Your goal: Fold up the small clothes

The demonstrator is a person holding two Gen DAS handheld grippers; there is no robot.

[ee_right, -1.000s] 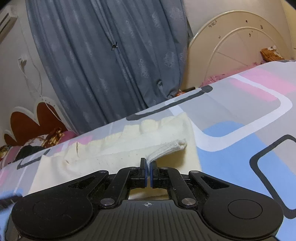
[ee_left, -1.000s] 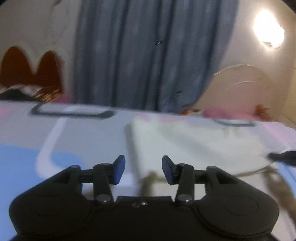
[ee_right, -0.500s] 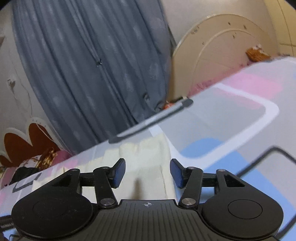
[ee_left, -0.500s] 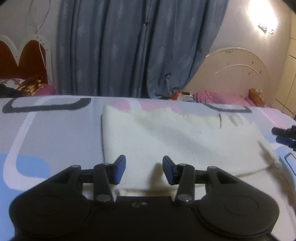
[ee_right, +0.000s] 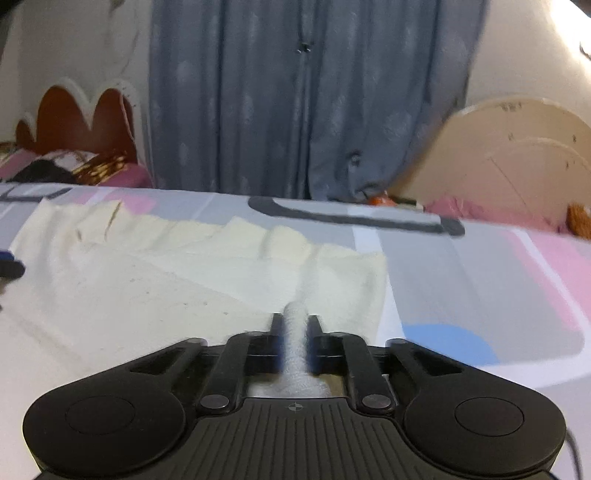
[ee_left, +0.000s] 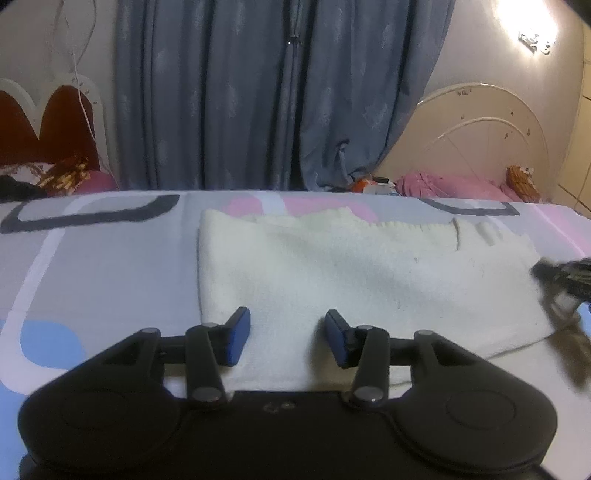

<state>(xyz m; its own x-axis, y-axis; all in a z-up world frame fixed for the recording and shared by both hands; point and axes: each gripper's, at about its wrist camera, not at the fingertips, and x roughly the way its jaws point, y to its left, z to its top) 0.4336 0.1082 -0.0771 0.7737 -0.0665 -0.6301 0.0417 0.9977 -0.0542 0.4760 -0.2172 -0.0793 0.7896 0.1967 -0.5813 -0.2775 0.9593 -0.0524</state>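
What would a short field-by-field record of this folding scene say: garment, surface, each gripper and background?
garment: cream knit garment, lying flat, partly folded
surface: bedsheet with grey, pink and blue shapes
left gripper: open, fingers apart over the garment's near edge, holding nothing
right gripper: shut on a pinched ridge of the garment, near its right edge
background: blue curtain, cream headboard, wall lamp lit

Bare bedsheet (ee_left: 92, 266) left of garment (ee_left: 332, 273)
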